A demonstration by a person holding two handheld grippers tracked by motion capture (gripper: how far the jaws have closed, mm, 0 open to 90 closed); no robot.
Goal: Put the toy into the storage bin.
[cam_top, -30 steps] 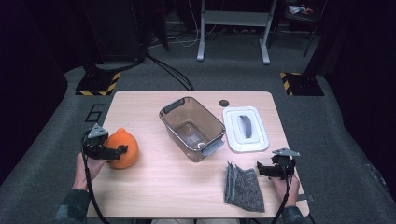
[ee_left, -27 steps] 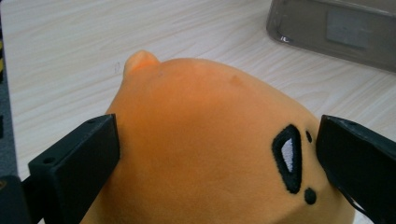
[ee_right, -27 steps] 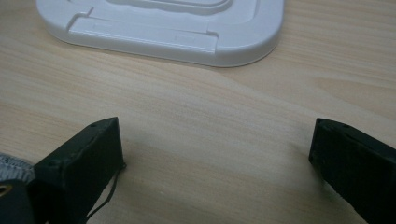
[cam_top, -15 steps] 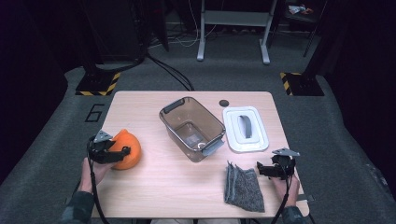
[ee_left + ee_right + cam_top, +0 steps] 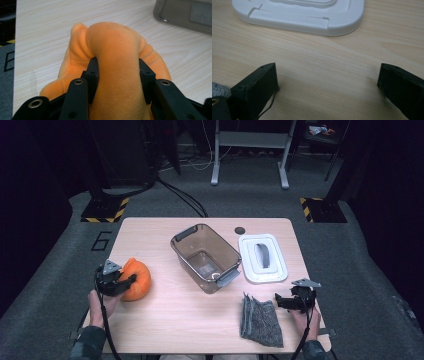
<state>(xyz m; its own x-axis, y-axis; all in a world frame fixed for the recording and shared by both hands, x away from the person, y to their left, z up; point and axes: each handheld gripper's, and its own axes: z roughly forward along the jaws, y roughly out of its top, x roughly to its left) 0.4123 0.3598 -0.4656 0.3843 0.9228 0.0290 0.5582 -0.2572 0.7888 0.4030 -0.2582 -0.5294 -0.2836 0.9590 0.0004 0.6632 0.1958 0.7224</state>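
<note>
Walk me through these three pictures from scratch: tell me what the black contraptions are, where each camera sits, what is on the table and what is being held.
No robot here: a person holds a two-jaw gripper in each hand. The high view comes from a fixed camera above the table; the other two come from cameras riding on each gripper, looking along its black jaws.

On the wooden table lie a soft orange plush toy, an open clear plastic container, its white lid with a grey handle, and a folded grey cloth.

The left gripper has just been closing its jaws, and its own view shows them squeezing a bulge of the plush toy between them. So the toy is gripped, though it rests on the table.

The right gripper sits beside the cloth with its jaws wide apart and only bare wood between them, holding nothing.
</note>
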